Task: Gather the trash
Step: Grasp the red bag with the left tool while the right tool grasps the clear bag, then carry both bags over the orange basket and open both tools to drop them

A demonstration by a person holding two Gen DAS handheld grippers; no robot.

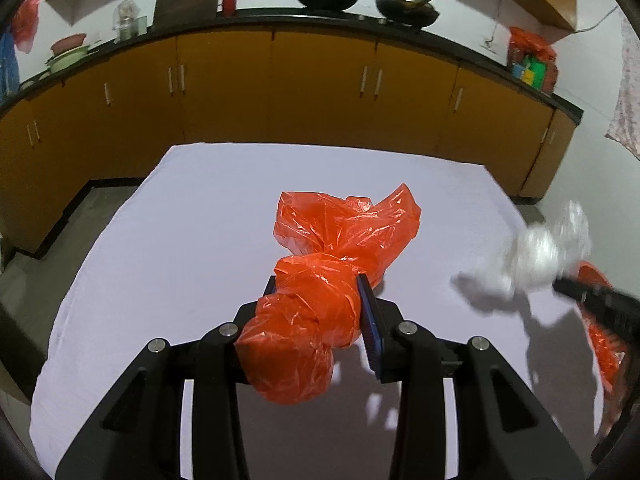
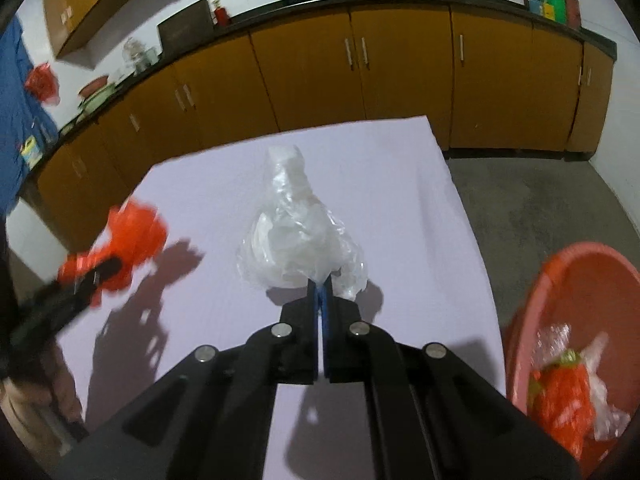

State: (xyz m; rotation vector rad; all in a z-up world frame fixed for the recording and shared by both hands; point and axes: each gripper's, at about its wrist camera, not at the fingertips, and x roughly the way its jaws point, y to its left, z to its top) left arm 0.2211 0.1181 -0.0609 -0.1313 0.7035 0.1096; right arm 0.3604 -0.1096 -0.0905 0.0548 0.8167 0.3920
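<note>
Two tools are each carrying a crumpled bag above the white counter [image 1: 160, 240]: the left tool [image 1: 320, 312] is clamping an orange bag [image 1: 316, 304], the right tool [image 2: 322, 300] is pinching a clear bag [image 2: 296, 240] — probably lifted clear for dropping into the pink basin [image 2: 560, 272], already holding trash.

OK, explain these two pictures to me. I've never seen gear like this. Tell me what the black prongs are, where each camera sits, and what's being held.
There is no robot here. A person holds a two-finger clamp in each hand, and a fisheye camera on each looks forward along its black fingers.

In the left view, the left hand-held gripper is shut on a crumpled orange plastic bag, held above the white-covered table.

In the right view, the right hand-held gripper pinches a clear plastic bag. To its right, beside the table, stands a pink basin that already holds some orange and clear plastic scraps.

Each camera also catches the other gripper at its edge.
</note>
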